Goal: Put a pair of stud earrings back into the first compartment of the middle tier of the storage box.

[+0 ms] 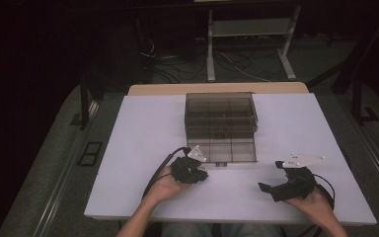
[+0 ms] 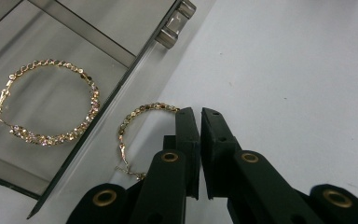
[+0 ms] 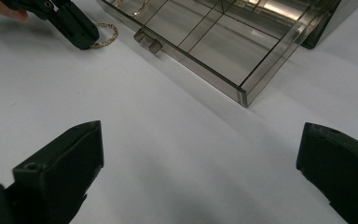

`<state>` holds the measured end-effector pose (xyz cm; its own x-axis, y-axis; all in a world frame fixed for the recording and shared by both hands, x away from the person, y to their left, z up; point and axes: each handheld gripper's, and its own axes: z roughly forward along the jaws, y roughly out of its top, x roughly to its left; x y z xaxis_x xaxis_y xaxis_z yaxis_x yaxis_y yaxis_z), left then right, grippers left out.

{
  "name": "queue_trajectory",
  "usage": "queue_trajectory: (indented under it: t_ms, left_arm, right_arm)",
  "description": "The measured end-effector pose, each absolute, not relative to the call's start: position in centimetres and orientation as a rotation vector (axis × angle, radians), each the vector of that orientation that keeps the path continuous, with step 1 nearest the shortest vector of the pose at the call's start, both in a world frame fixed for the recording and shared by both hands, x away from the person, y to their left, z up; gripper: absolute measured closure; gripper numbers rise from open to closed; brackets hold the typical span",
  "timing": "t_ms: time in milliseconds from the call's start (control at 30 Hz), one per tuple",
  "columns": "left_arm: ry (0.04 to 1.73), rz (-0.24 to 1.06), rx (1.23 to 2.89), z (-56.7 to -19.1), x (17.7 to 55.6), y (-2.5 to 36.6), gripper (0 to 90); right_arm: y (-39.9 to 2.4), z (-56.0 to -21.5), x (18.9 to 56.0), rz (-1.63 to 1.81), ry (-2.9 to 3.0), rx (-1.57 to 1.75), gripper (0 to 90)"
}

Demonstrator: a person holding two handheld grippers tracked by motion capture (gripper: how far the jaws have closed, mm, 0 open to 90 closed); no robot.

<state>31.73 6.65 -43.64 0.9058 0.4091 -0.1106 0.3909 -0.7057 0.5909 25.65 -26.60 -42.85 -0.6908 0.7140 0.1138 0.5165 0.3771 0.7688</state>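
A gold hoop earring [image 2: 137, 116] lies on the white table, right against the front wall of a pulled-out smoky plastic drawer [image 2: 121, 88]. My left gripper [image 2: 200, 114] is shut, and the hoop's rim runs in behind its left jaw at the tips. The right gripper view shows the same hoop [image 3: 106, 35] sticking out from the left gripper [image 3: 81, 39]. A second matching hoop [image 2: 51, 100] rests inside a drawer compartment. My right gripper [image 3: 200, 172] is open above bare table, well to the right [image 1: 271, 178].
The drawer belongs to a clear brown organiser box [image 1: 220, 111] at the middle of the white table [image 1: 143, 128]. A small latch [image 2: 176, 25] sits on the drawer's front. Beyond the table are a stand's legs [image 1: 249, 49] and cables on the floor.
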Motion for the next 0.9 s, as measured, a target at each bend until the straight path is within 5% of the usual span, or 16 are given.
queue_trajectory:
  t_ms: [900]
  left_arm:
    - [0.517, 0.014, 2.426, -40.8, 31.3, 6.6, 85.4]
  right_arm:
    - [-26.6, -42.8, 25.7, 1.209, 2.400, 1.091, 0.0]
